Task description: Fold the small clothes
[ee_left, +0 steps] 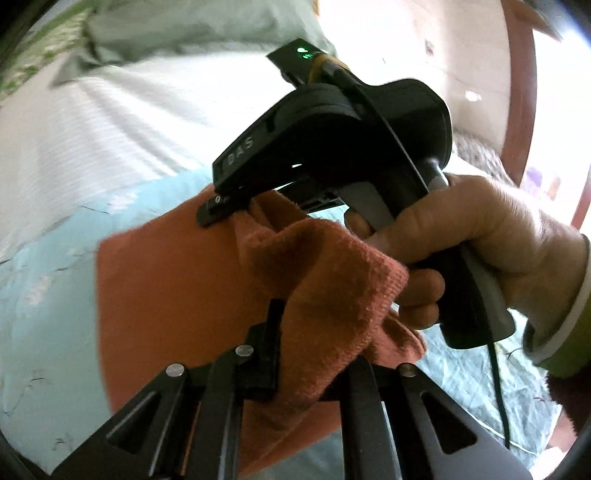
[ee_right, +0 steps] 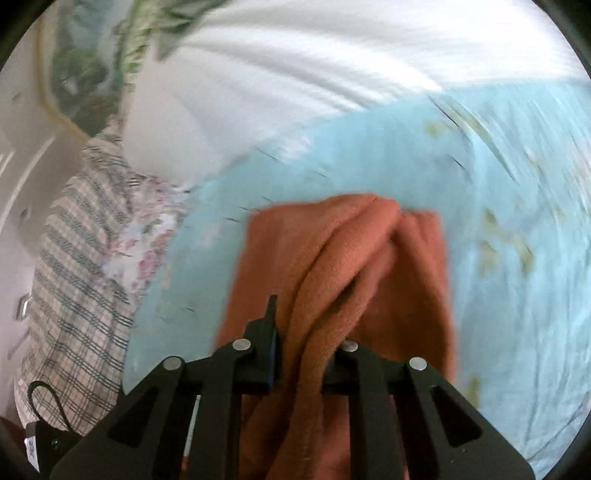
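Observation:
A rust-orange knit cloth lies partly lifted over a pale blue sheet. In the left wrist view my left gripper is shut on a bunched fold of it at the bottom. The right gripper, held by a person's hand, pinches another edge of the cloth just beyond. In the right wrist view the right gripper is shut on a gathered ridge of the orange cloth. The cloth hides its right finger. The rest of the cloth drapes down onto the blue sheet.
White bedding lies beyond the blue sheet. A plaid fabric and a floral one sit at the left. A reddish wooden bed frame stands at the far right. A grey-green cloth lies at the top.

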